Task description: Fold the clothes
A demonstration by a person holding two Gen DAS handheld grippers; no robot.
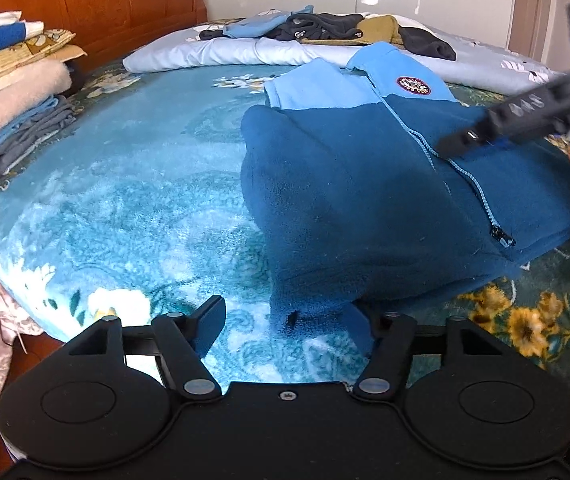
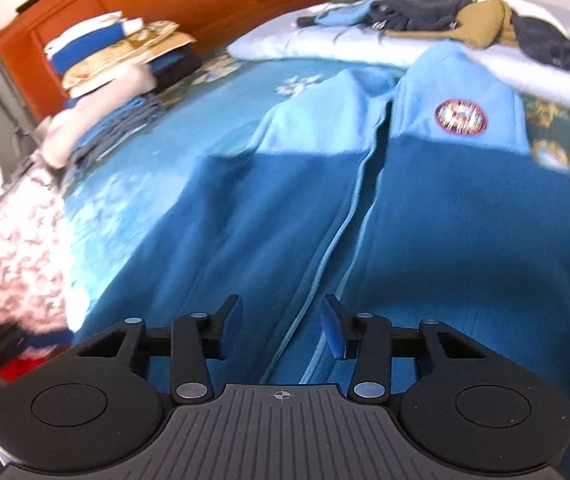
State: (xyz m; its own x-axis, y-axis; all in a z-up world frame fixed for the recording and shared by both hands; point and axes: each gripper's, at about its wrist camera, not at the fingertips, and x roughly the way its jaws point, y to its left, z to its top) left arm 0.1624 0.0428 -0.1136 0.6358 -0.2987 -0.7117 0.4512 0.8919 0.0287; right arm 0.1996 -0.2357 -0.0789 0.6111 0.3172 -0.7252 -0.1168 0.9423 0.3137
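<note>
A two-tone blue fleece jacket lies face up on the bed, spread over a turquoise floral blanket, its collar end pointing toward the far side where a pale blue quilt runs across. The upper chest is light blue, the body a darker blue, and a round badge sits on the light part beside the zipper, which is closed down the middle.

The left tongs stand spread at the jacket's near left hem; the right-hand finger overlaps the fabric edge, the other hovers over bare blanket, and nothing is pinched between them. The right tongs are also spread, poised just above the jacket's lower front with the zipper line passing between the two fingers; they grip nothing. In the left wrist view the right tool appears blurred at the right edge, above the zipper.

A stack of folded linen rests by the wooden headboard, and a heap of dark, tan and light blue clothes lies on the quilt.
</note>
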